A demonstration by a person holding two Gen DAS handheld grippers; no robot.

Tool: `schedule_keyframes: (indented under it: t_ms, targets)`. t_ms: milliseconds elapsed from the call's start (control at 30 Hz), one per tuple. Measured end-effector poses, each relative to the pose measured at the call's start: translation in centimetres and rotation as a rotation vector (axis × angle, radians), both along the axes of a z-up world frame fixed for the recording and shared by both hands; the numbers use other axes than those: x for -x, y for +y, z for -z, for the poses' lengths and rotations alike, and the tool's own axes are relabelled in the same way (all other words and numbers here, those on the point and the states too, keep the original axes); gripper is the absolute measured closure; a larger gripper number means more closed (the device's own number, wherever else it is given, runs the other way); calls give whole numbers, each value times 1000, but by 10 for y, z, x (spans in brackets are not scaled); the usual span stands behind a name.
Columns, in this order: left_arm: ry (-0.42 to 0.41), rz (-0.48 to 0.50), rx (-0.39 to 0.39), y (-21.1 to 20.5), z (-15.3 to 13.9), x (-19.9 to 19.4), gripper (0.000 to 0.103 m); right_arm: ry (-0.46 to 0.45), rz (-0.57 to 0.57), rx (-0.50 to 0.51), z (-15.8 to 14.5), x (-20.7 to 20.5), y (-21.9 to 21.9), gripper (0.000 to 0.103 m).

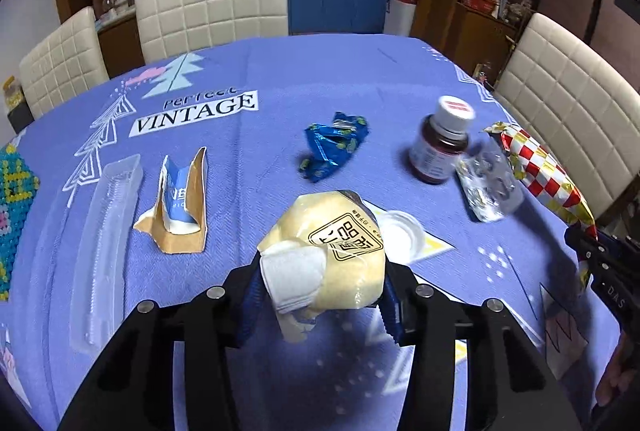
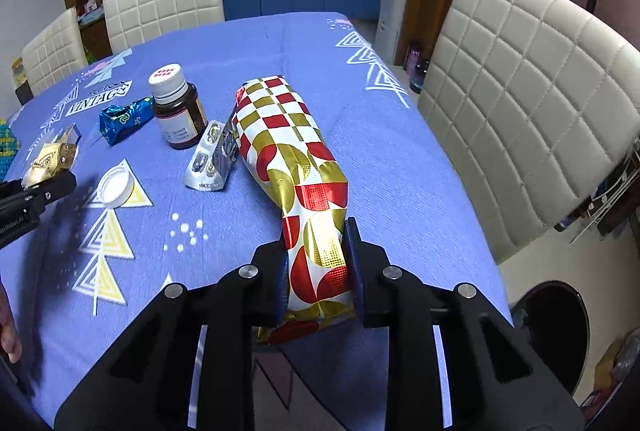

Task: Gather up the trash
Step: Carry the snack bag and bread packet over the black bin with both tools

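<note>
Left fingers (image 1: 264, 283) clamped on a crumpled cream wrapper (image 1: 332, 251) with a black stamp print, held just above the surface (image 1: 280, 79); a white folded bit sits against the left pad. Right fingers (image 2: 352, 263) clamped on the near end of a long red/gold/white checkered foil bag (image 2: 296, 167); the far end looks like it's lying on the cloth, but I can't tell for sure.

No earlier frame to compare, so just the layout, left to right in the left wrist view:
- clear plastic tray (image 1: 104, 243), long, lying flat near the left edge
- torn cardboard packet (image 1: 180, 207), blue and white inside, just right of the tray
- crumpled blue foil wrapper (image 1: 332, 147), mid-surface, beyond the held cream wrapper
- white plastic lid (image 1: 404, 231), just right of the cream wrapper, partly hidden behind it
- brown pill bottle (image 1: 440, 147) with white cap, upright
- silver blister pack (image 1: 488, 183), touching or nearly touching the bottle's right side, between bottle and checkered bag

Right wrist view confirms: blister pack leans against the checkered bag's left side. Right gripper body shows at the right edge of the left view with the bag's end in it.

White quilted chairs (image 2: 520, 91) around the surface; blue cloth printed "VINTAGE".
</note>
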State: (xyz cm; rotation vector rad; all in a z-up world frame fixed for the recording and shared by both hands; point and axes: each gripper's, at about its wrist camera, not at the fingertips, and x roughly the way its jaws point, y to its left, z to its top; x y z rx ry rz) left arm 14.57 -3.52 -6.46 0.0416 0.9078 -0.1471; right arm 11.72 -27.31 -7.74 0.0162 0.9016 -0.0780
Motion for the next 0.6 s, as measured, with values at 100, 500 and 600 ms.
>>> schedule_keyframes:
  t_ms: [100, 500, 600]
  targets:
    - [2, 37, -22, -13, -5, 10, 56, -11, 8, -6, -6, 12, -6, 77]
    - [-57, 167, 5, -70, -28, 52, 56, -54, 40, -30, -26, 63, -41, 77]
    - [-56, 201, 0, -88, -30, 59, 56, -66, 66, -31, -28, 77, -56, 77]
